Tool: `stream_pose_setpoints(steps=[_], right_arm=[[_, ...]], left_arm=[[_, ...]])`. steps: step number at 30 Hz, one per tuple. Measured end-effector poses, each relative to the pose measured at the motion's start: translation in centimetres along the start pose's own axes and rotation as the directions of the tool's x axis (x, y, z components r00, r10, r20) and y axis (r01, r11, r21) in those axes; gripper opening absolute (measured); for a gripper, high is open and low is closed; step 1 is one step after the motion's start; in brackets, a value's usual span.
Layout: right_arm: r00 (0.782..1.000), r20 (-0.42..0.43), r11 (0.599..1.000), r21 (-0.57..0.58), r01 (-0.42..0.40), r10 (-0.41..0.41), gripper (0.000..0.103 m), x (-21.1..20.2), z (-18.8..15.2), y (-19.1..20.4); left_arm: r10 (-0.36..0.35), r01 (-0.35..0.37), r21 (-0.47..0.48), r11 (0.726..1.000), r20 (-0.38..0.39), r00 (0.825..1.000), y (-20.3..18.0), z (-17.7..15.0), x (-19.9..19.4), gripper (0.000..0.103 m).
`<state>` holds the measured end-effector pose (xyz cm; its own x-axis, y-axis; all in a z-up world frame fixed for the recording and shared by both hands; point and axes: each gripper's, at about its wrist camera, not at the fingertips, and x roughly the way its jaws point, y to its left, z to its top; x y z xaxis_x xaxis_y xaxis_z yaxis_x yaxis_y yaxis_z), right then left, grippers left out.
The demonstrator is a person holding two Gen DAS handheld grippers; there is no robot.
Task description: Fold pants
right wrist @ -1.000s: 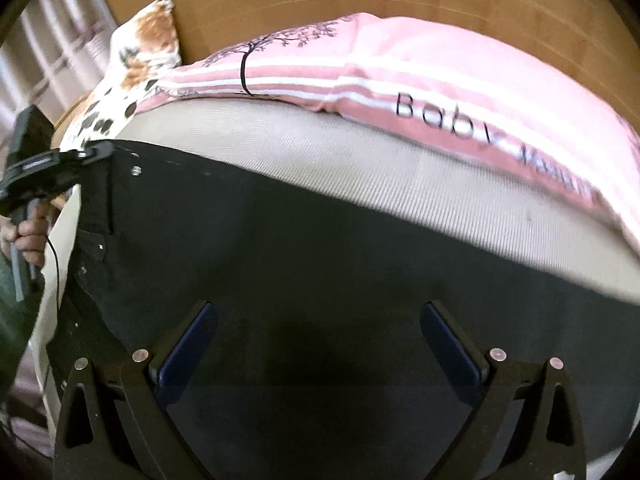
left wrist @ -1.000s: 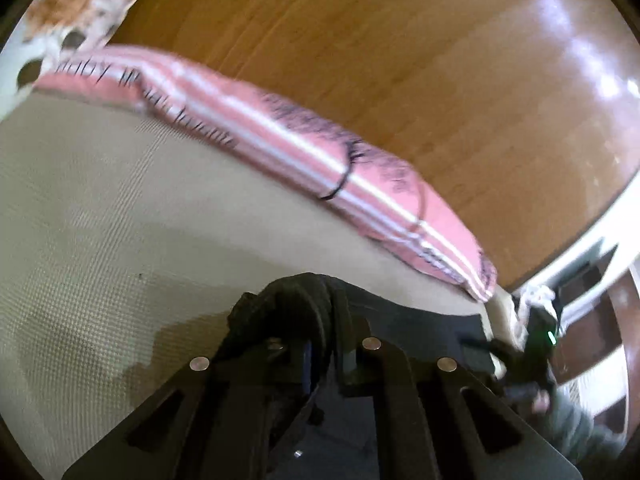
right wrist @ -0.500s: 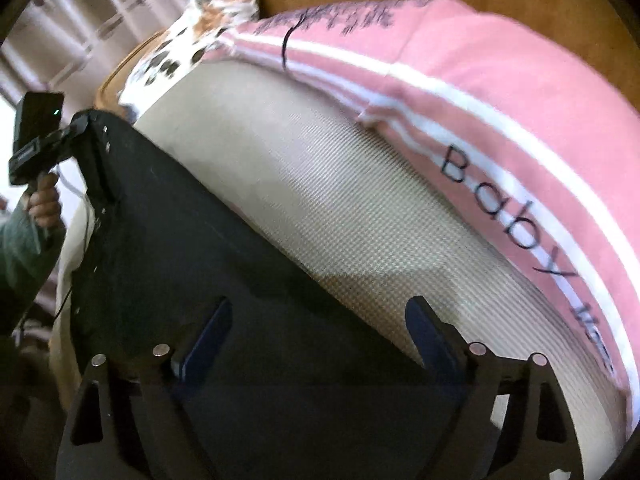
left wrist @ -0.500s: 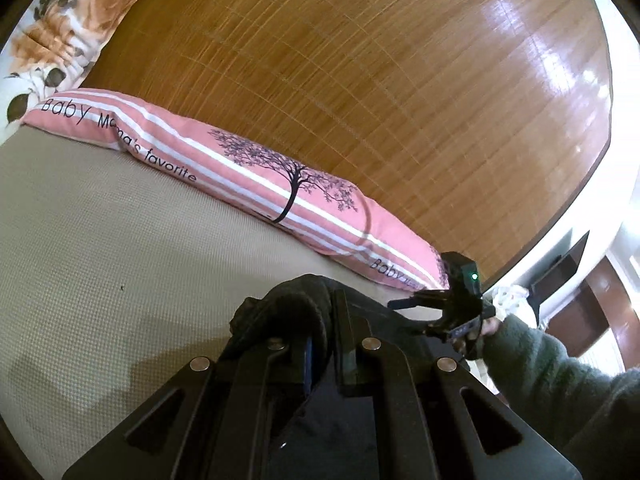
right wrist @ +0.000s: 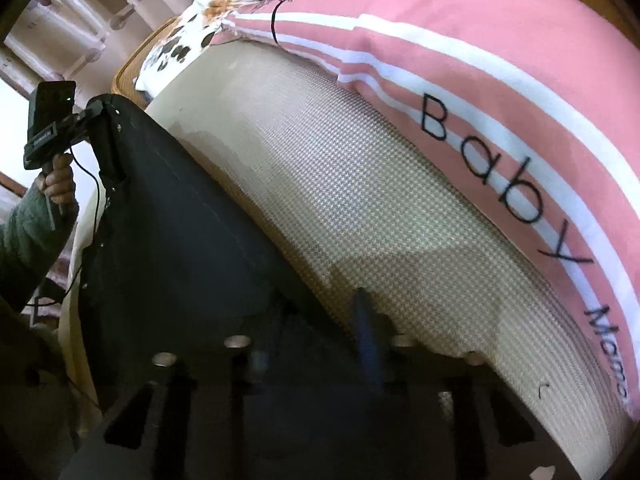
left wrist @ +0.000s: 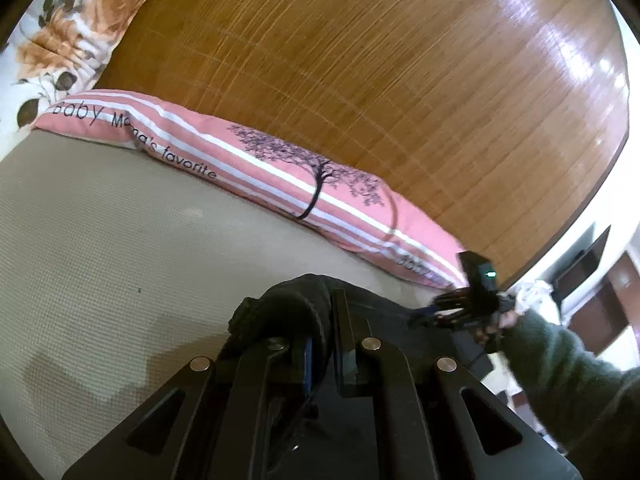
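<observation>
The black pants are held up and stretched between both grippers above the beige bed. My left gripper is shut on a bunched corner of the pants; it also shows at the far left of the right wrist view. My right gripper has its jaws closed in on the pants' edge; it also shows in the left wrist view, blurred, at the other corner.
A long pink striped pillow lies along the bed's far edge, against a wooden headboard. A floral pillow lies at its end. A window with a railing is behind the left gripper.
My right gripper was open over the pants and has closed on their edge. It has tilted and swung toward the pillow. The left gripper has kept its hold and lifted slightly.
</observation>
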<state>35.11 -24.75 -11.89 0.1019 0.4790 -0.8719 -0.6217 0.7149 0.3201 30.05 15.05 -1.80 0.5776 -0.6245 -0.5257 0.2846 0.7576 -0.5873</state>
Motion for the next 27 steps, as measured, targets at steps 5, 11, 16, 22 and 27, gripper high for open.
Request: stream_pose_setpoints(steps=[5, 11, 16, 22, 27], right_arm=[[0.981, 0.073, 0.983, 0.012, 0.182, -0.182, 0.012, -2.2, -1.4, 3.2], [0.92, 0.15, 0.932, 0.074, 0.356, -0.363, 0.01, -5.8, -3.3, 7.6], [0.878, 0.178, 0.896, 0.113, 0.43, -0.444, 0.01, -8.7, -6.1, 11.8], [0.859, 0.186, 0.876, 0.176, 0.449, -0.477, 0.009, -10.0, -11.2, 17.4], [0.88, 0.161, 0.881, 0.252, 0.401, -0.446, 0.008, -8.8, -16.0, 20.3]], left_arm=[[0.11, -0.112, 0.093, 0.989, 0.026, 0.994, -0.9, -0.3, 0.9, 0.008], [0.159, -0.169, 0.201, 0.965, 0.063, 0.985, -2.5, -0.9, 0.2, 0.008], [0.119, -0.137, 0.265, 0.954, 0.083, 0.989, -4.1, -1.9, -2.7, 0.008], [0.073, -0.09, 0.323, 0.942, 0.064, 0.995, -5.9, -5.2, -7.0, 0.008], [0.07, -0.056, 0.338, 0.94, -0.03, 0.997, -6.1, -9.5, -10.0, 0.008]])
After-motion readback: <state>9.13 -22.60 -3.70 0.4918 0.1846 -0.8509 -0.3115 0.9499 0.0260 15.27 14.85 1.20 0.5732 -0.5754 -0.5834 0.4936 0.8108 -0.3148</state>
